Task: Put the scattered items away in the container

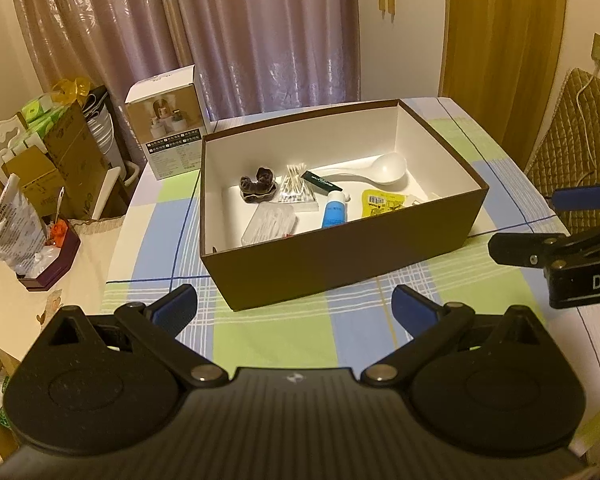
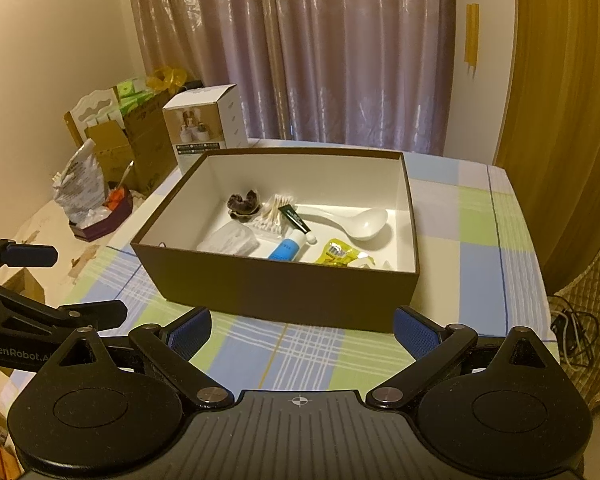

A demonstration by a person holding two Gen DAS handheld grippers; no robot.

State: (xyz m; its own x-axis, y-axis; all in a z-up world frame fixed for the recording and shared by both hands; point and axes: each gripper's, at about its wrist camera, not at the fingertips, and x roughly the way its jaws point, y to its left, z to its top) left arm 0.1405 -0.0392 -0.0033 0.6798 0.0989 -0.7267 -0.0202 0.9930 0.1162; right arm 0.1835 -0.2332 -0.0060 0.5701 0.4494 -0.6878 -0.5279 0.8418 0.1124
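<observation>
Both grippers hover low over the checked tablecloth (image 2: 300, 344), the left gripper (image 1: 294, 312) and right gripper (image 2: 302, 334) spread wide, empty. Just beyond stands the brown box (image 2: 284, 292), holding a white spoon (image 2: 356, 222), blue tube (image 2: 286, 249) and what may be cotton swabs (image 2: 274, 212).

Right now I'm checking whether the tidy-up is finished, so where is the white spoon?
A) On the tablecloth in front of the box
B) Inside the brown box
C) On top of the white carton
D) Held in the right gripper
B: the white spoon lies on the floor of the brown box, while the left gripper and right gripper are both open and empty.
</observation>
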